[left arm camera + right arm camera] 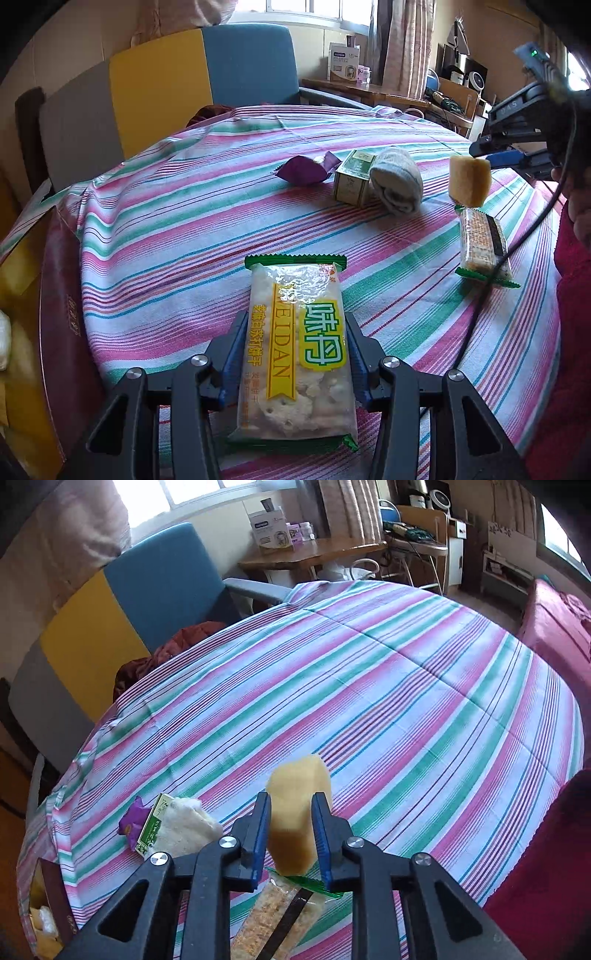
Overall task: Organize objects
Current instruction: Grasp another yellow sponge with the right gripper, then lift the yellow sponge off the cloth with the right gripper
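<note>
Left hand-held gripper clamps the cracker pack; right hand-held gripper squeezes a yellow sponge, socks at 12 o'clock on the worktop.

The clear cracker packet reads "WEIDAN" on a yellow band beside large Chinese characters.

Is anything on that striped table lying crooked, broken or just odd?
Mostly no. The yellow sponge between the right tongs hangs above a cracker packet. The crackers in the packet held by the left tongs look crumbled at the near end. The green box sits askew, touching a rolled grey sock.
</note>
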The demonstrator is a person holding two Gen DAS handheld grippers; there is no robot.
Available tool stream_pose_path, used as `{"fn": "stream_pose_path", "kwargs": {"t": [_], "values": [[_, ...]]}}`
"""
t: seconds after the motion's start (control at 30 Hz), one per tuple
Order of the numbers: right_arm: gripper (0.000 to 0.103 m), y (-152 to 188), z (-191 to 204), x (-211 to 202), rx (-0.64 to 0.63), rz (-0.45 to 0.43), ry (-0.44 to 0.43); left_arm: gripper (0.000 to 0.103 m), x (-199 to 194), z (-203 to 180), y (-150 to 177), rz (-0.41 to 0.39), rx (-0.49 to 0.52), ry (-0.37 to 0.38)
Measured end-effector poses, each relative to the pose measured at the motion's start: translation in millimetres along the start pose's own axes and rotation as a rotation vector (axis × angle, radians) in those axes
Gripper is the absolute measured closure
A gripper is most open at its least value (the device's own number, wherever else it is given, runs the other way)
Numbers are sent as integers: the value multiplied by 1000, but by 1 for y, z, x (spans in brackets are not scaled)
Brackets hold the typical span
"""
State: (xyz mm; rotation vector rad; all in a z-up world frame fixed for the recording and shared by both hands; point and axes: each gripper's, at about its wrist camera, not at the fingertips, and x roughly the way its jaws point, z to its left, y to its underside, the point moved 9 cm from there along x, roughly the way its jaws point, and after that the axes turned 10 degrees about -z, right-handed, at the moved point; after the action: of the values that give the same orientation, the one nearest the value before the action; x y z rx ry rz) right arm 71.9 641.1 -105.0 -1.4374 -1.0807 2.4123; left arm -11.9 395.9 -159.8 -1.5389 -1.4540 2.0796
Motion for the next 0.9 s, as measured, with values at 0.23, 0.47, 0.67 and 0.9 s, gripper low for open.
{"fn": "stream_pose_path", "kwargs": {"t": [0.23, 0.47, 0.67, 0.9], "values": [[74, 3, 4, 9, 71, 45, -76, 53, -1, -2, 0, -3, 2, -4], [55, 8, 1, 12, 142, 77, -106, 53, -2, -1, 0, -4, -3, -1], [36, 12, -6, 18, 152, 92, -75, 53, -2, 0, 1, -5, -3, 0], [46, 17, -9, 27, 109, 112, -25, 52, -2, 0, 1, -5, -3, 0]]}}
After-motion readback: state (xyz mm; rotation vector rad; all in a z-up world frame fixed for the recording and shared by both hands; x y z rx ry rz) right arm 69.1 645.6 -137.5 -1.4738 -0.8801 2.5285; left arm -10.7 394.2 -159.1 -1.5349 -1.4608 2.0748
